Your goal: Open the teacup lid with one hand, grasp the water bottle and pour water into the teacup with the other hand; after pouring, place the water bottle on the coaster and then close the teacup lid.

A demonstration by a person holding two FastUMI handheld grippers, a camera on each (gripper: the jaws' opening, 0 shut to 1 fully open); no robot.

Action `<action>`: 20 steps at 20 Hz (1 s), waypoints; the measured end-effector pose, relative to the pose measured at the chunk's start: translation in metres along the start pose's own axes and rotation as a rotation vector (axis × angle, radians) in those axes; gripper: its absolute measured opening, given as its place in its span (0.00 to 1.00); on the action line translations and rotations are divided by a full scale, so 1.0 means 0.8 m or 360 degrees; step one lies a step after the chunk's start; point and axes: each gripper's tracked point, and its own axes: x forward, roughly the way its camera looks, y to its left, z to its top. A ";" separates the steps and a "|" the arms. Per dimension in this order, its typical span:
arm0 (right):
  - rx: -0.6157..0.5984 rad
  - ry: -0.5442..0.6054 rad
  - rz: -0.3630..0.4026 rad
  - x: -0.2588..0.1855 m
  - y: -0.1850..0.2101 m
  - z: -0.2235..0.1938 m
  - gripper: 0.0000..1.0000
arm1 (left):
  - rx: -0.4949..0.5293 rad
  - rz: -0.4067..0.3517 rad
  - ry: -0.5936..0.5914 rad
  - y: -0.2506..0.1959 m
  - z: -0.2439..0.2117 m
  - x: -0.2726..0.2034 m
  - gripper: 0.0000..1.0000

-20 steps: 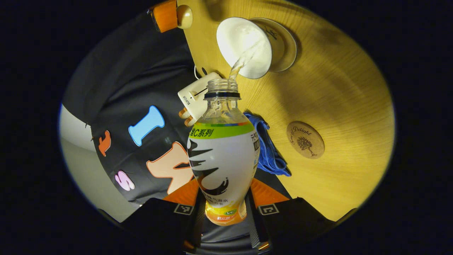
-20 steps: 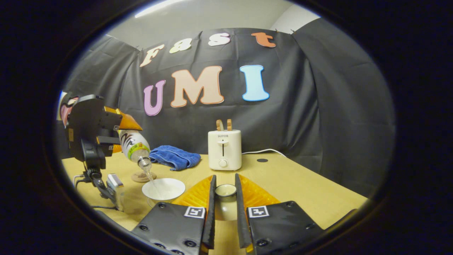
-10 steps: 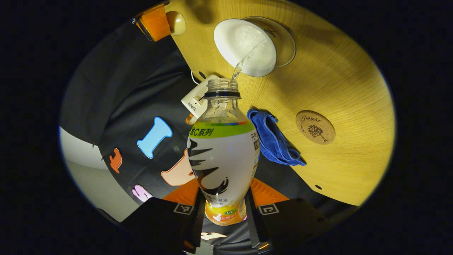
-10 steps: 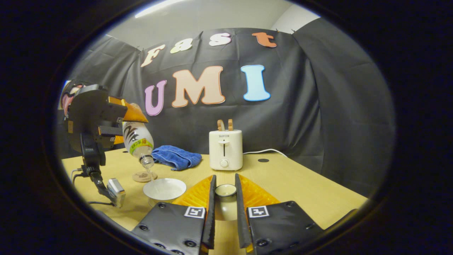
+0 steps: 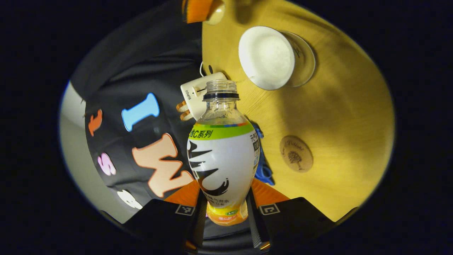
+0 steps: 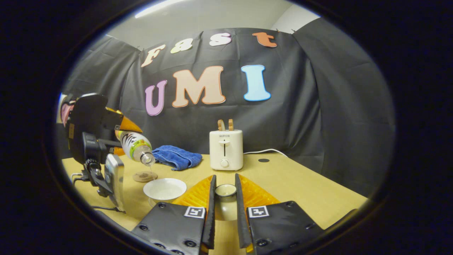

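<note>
The left gripper pinches the clear plastic water bottle with the white, green and orange label near its base, one finger on each side. The cap is off. In the right gripper view this bottle is held in the air above the light wooden table, and its long axis is tilted, with the open mouth pointing down and toward the round white teacup. The mouth is above and a little to the side of the cup; they do not touch. In the left gripper view the teacup lies beyond the bottle mouth, and the round cork coaster with a tree picture is apart from it on the table.

The right gripper is pressed on the white teacup lid, which it holds low above the table, beside the cup. Behind stand a white toaster and a folded blue cloth.
</note>
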 end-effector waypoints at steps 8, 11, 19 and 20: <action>0.0000 -0.0001 -0.0008 0.000 0.000 0.000 0.30 | -0.1320 -0.0062 -0.0077 -0.046 -0.020 0.020 0.50; 0.0000 0.0000 -0.0009 0.000 -0.001 0.000 0.30 | -0.1925 -0.0065 -0.0180 -0.045 -0.019 0.020 0.50; -0.0001 -0.0002 -0.0016 0.000 -0.001 0.000 0.29 | -0.2837 -0.0093 -0.0463 -0.024 -0.016 0.049 0.51; 0.0000 -0.0001 -0.0016 0.000 -0.001 0.001 0.29 | -0.2878 -0.0090 -0.0462 -0.026 -0.019 0.056 0.50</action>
